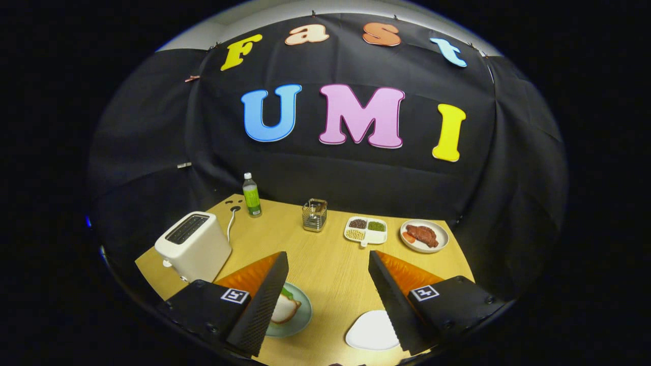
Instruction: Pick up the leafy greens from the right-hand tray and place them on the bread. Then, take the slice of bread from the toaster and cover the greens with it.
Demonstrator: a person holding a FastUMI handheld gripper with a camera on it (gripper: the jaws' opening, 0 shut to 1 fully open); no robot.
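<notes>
The tongs (328, 259) have two ribbed wedge fingers; each black mount carries a square white-bordered marker and screws.

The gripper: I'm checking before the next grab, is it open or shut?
Open. The gripper has its fingers spread wide apart over the table, with bare wood between them and nothing held.

Hand-held gripper (328, 262) fingers wide apart above wooden table (325, 269)
</notes>
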